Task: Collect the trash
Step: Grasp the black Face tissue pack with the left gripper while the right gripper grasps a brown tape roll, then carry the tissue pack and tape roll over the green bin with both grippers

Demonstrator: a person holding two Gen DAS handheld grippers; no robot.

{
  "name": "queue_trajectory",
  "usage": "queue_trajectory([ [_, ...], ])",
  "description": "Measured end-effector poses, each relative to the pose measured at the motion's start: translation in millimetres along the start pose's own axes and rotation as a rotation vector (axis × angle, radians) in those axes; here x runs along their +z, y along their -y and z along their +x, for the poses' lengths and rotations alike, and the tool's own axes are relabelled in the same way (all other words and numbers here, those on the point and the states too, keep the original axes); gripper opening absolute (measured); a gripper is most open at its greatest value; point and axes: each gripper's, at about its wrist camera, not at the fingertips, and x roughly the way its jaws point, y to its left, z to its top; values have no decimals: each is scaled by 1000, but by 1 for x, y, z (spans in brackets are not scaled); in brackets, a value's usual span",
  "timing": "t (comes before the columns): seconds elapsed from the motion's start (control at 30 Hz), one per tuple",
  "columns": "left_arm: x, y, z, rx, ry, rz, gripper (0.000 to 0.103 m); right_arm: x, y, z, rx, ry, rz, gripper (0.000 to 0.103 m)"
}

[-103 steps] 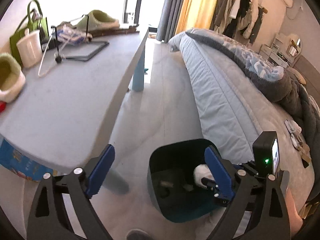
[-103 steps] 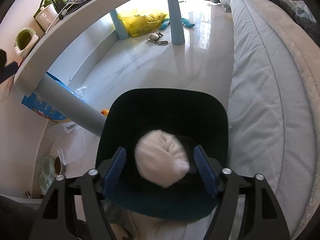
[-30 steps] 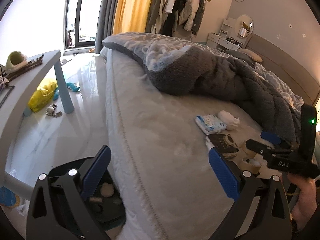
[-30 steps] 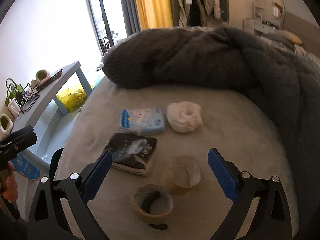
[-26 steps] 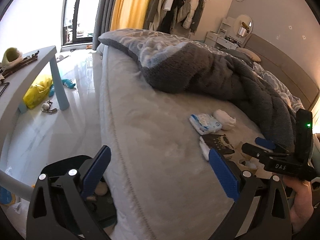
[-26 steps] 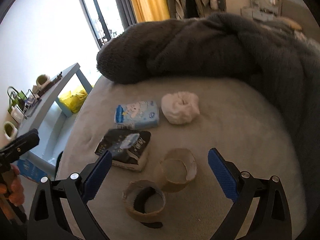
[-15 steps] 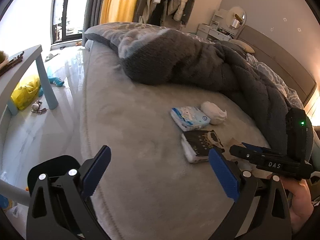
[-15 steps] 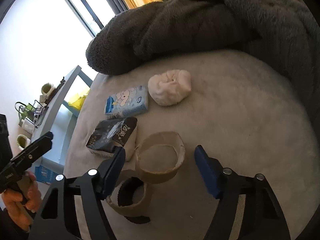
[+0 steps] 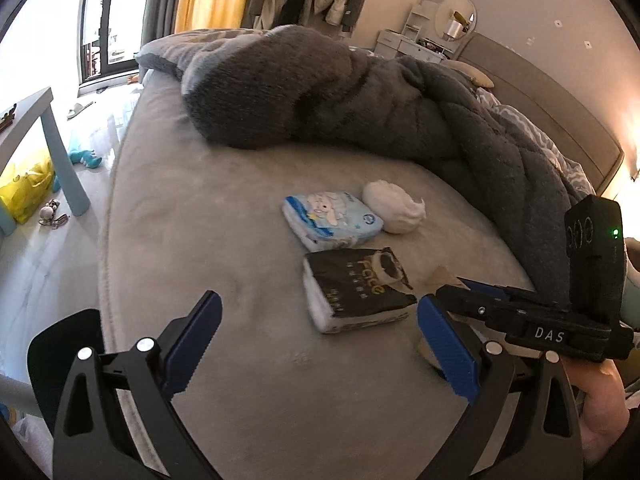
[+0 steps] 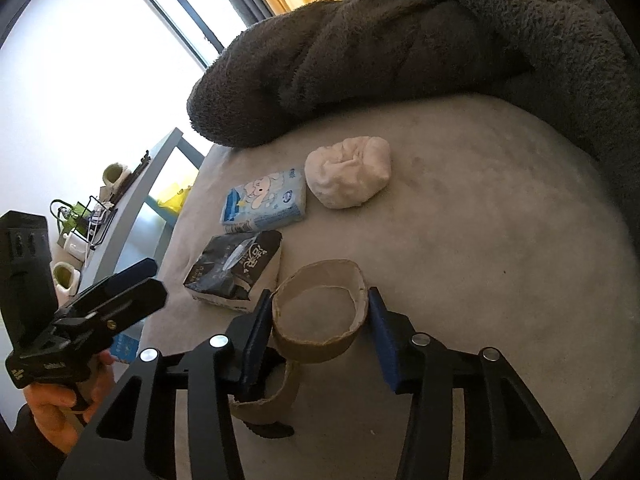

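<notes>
A grey bed (image 9: 192, 216) is seen from two gripper-mounted cameras, with trash gathered toward its side edge, below a rumpled dark grey blanket (image 10: 420, 40). In the right wrist view, the right gripper (image 10: 318, 320) has just been closing and is now narrowed around an empty cardboard tape roll (image 10: 320, 312), which stands on the bed between the blue pads; the pads are seen at the roll's two sides, seemingly touching it. A second cardboard tape ring (image 10: 268, 404) lies just beside it, partly hidden under the left finger. A black tissue pack (image 10: 236, 268) lies just beyond the roll, a light blue tissue pack (image 10: 266, 200) printed with a cartoon rabbit is set past that, and a crumpled white tissue wad (image 10: 348, 178) sits right beside the blue pack, nearer the blanket. In the left wrist view, the left gripper (image 9: 318, 348) is held wide apart with nothing between its pads, above bare bed near the side edge. A dark bin (image 9: 64, 340) is partly seen on the floor beside the bed, behind the left finger. A grey table (image 9: 28, 116) stands farther off.
</notes>
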Motion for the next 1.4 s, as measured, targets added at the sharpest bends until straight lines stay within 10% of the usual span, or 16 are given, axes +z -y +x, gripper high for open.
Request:
queue_trajectory([
  [1.03,15,36,78,154,-114,14,98,12,36,-29,-11,73,-11,47],
  [1.4,18,26,70,139,-87,-26,74,14,28,-33,-10,84,-29,47],
])
